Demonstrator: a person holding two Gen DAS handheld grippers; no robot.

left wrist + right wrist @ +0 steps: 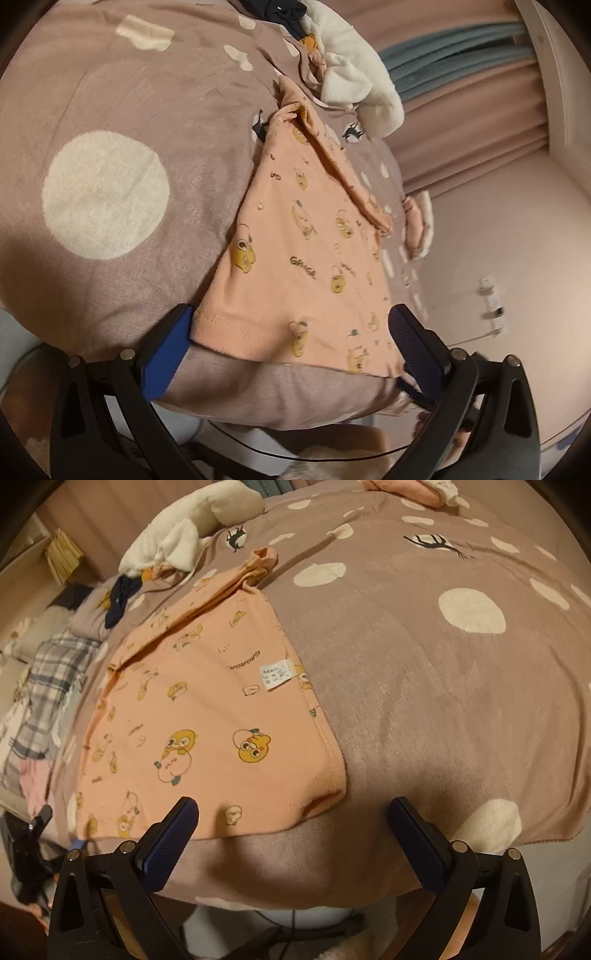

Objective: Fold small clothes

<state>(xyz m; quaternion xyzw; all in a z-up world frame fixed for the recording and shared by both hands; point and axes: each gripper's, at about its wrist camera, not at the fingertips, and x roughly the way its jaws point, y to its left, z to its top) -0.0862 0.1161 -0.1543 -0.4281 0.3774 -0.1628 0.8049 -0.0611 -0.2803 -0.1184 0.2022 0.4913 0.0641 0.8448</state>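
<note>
So the peach duck-print shirt [207,716] lies flat on the polka-dot duvet [424,701], hem toward me. Both my left gripper [291,332] and right gripper [293,819] are spread wide, holding nothing. It's thin, floppy cotton, so I'd pinch the hem corners.

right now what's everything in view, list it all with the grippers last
shirt: one, peach with yellow cartoon prints, flat on the bed near its edge, white label showing
bedcover: one, mauve with cream dots, under everything
white plush: one, cream, beyond the shirt
dark garment: one, navy, bunched near the plush
plaid cloth: one, grey check, off to the left in the right wrist view
curtain: pink, behind the bed
left gripper: open, over the shirt hem
right gripper: open, at the shirt corner
</note>
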